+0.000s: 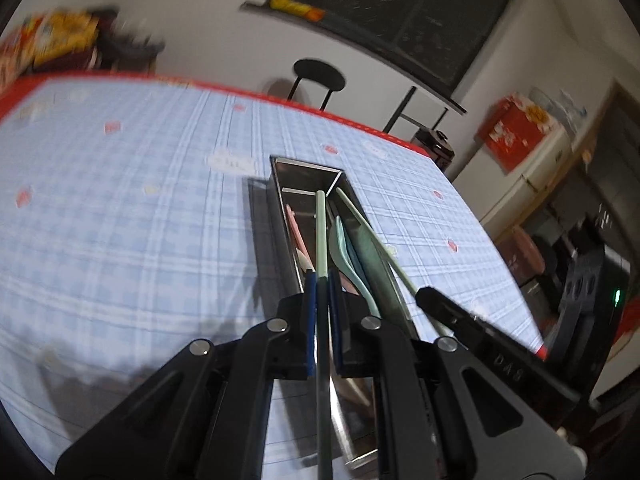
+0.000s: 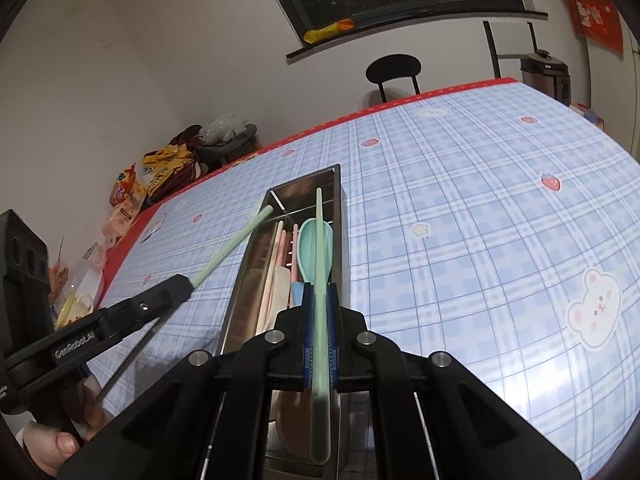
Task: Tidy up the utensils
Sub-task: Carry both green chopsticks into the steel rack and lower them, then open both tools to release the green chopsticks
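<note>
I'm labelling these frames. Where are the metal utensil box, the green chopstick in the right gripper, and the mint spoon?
metal utensil box (image 2: 345,240), right wrist view, its right wall.
green chopstick (image 2: 319,240), right wrist view, mid-shaft above the fingers.
mint spoon (image 2: 307,246), right wrist view, its bowl.

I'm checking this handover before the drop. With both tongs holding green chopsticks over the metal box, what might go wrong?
1. The left tongs pinch their chopstick mid-length; it may pivot and slip.
2. The other chopstick, in the right tongs, points over the mint spoon and may land across it.
3. The box is narrow; the tongs may clash.
</note>
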A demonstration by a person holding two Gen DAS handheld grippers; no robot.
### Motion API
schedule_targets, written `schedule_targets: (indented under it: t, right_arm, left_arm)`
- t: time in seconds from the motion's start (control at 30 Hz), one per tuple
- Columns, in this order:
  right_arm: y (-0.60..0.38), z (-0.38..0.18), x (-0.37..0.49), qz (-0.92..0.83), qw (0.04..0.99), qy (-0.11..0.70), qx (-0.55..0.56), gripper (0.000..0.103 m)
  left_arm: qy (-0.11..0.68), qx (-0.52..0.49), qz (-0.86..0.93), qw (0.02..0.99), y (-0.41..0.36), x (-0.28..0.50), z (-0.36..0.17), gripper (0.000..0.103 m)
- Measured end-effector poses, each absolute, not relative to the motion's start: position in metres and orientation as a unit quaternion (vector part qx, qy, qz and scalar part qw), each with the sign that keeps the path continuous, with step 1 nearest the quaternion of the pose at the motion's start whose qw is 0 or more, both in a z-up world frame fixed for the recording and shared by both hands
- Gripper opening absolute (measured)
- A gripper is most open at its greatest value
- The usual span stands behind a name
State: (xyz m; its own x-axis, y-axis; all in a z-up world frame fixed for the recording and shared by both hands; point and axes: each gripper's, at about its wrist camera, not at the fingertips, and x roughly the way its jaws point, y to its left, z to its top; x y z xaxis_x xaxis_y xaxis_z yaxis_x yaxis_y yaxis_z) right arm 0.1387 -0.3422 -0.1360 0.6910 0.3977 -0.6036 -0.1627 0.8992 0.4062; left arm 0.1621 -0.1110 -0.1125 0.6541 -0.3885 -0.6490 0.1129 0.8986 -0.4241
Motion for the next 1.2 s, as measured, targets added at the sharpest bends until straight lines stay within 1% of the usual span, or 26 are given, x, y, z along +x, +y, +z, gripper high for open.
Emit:
schedule_targets:
  t: [0.07, 0.37, 1.07, 1.13, 1.17, 1.2]
  right_arm:
    - [-0.341, -0.138, 0.141, 0.153, 0.904, 0.365, 0.162, 0.007]
    - [-0.331, -0.142, 0.151, 0.148, 0.901, 0.378, 0.156, 0.007]
    - [-0.328, -0.144, 0.154, 0.147, 0.895, 0.389, 0.163, 0.008]
    - [-0.329, -0.139, 0.15, 0.144, 0.898, 0.384, 0.16, 0.01]
    - [-0.331, -0.137, 0.148, 0.143, 0.899, 0.382, 0.16, 0.012]
    - [-0.332, -0.134, 0.146, 0.141, 0.901, 0.379, 0.16, 0.018]
  left_arm:
    - [0.401, -0.204, -0.135, 0.883, -0.109, 0.169, -0.118, 0.01]
    - [0.416, -0.252, -0.098, 0.868, -0.112, 0.184, -0.128, 0.01]
    - [0.438, -0.246, -0.109, 0.857, -0.128, 0.202, -0.14, 0.01]
    - [0.434, -0.243, -0.114, 0.86, -0.128, 0.201, -0.136, 0.011]
    - [0.432, -0.242, -0.116, 0.861, -0.128, 0.201, -0.134, 0.013]
    - [0.43, -0.242, -0.119, 0.862, -0.127, 0.2, -0.132, 0.016]
